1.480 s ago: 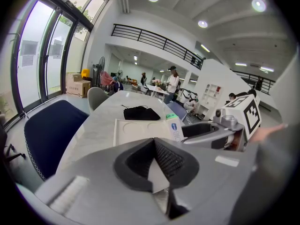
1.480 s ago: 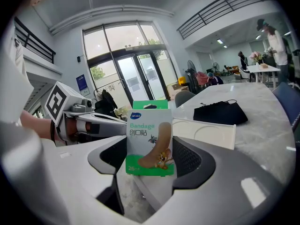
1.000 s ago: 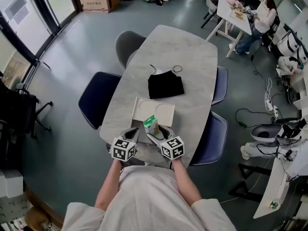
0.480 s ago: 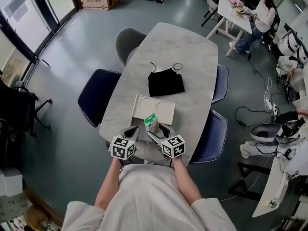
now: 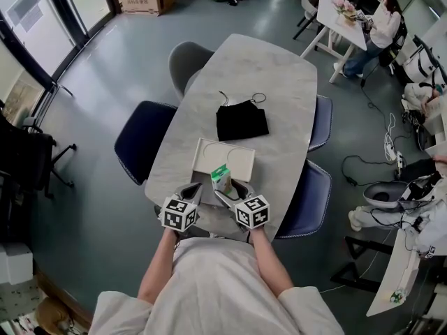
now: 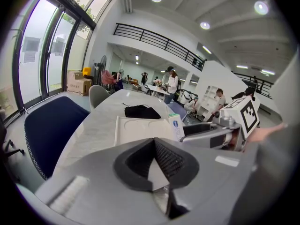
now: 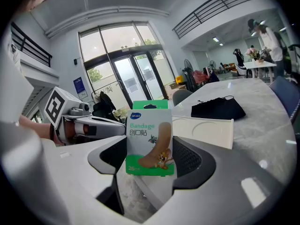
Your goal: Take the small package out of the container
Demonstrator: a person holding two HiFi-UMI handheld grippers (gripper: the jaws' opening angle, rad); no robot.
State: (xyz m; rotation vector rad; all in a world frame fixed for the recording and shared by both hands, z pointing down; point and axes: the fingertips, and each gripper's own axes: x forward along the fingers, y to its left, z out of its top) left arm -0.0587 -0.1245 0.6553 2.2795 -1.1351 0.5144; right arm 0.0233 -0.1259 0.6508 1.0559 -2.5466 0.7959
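The right gripper (image 5: 230, 191) is clenching its jaws on the small package (image 7: 149, 136), a green bandage box, and holding it upright, probably so that it lifts clear without snagging. In the head view's lower middle it is hanging at the near edge of the container (image 5: 236, 160), a shallow white tray lying on the surface (image 5: 258, 75). The left gripper (image 5: 190, 192), jaws closed on nothing, is waiting just beside.

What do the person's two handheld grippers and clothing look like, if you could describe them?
Both are light grey plastic handheld grippers: the left gripper and right gripper each have two tapered jaws lined with black ribbed pads and carry a white cube with black square markers. No cables show. The person wears a pale off-white top that leaves the forearms bare.
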